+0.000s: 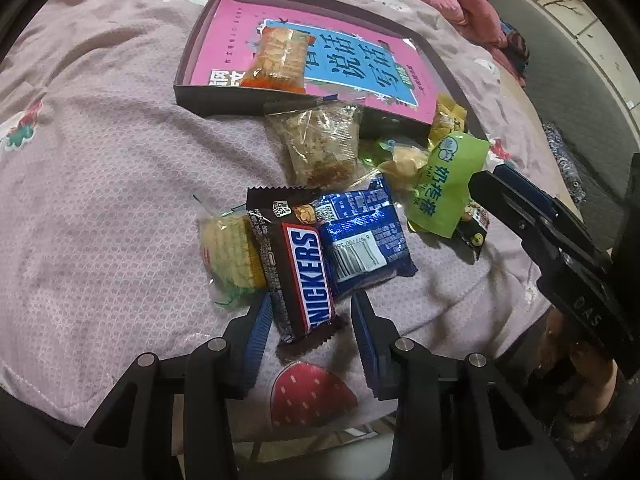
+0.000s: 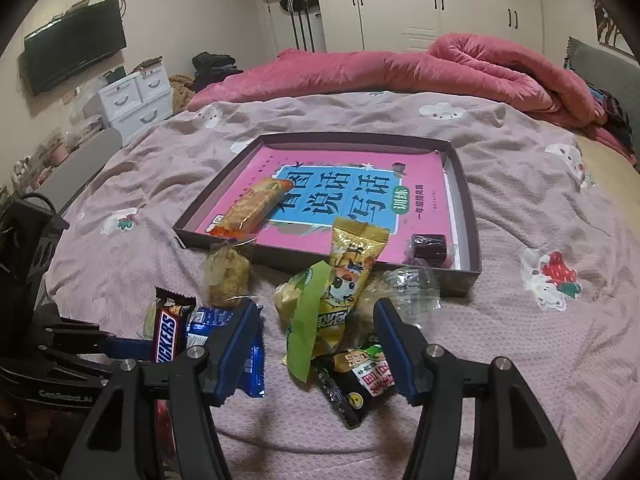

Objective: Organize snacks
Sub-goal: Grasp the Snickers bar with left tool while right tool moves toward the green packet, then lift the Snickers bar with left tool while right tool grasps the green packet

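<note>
Left hand-held gripper (image 1: 310, 322): wide, straddling low end of Snickers (image 1: 298, 270), not clamped. Right hand-held gripper (image 2: 316, 312): wide too, holding nothing, over green pack (image 2: 306, 320) and black pack (image 2: 354, 376). Snack pile on bed (image 1: 100, 168) just beside tray's (image 1: 216, 98) near edge. Inside tray on pink book (image 2: 352, 200): orange cracker pack (image 2: 252, 208), dark candy (image 2: 428, 248) at near-right corner. Blue pack (image 1: 362, 236) touching Snickers.
</note>
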